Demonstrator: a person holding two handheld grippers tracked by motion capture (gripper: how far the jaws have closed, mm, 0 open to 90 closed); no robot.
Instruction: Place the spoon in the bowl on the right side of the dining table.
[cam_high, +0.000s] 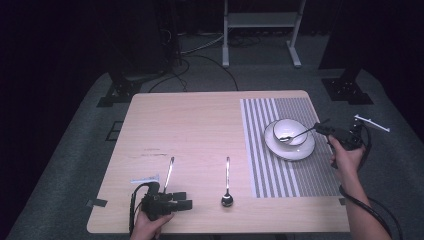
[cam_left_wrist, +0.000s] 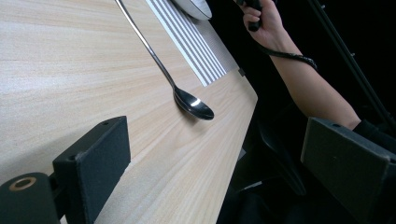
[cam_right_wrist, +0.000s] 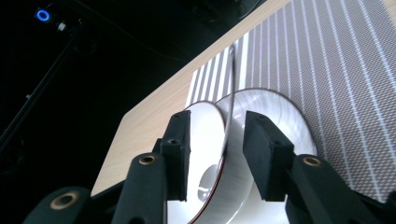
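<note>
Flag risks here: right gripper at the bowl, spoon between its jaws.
Spoon leans on the bowl rim with its handle between the right gripper jaws, pads apart; pulling back crooked could flip it out. A knock could slide the bowl on its plate. Left gripper rests open by two more utensils.
</note>
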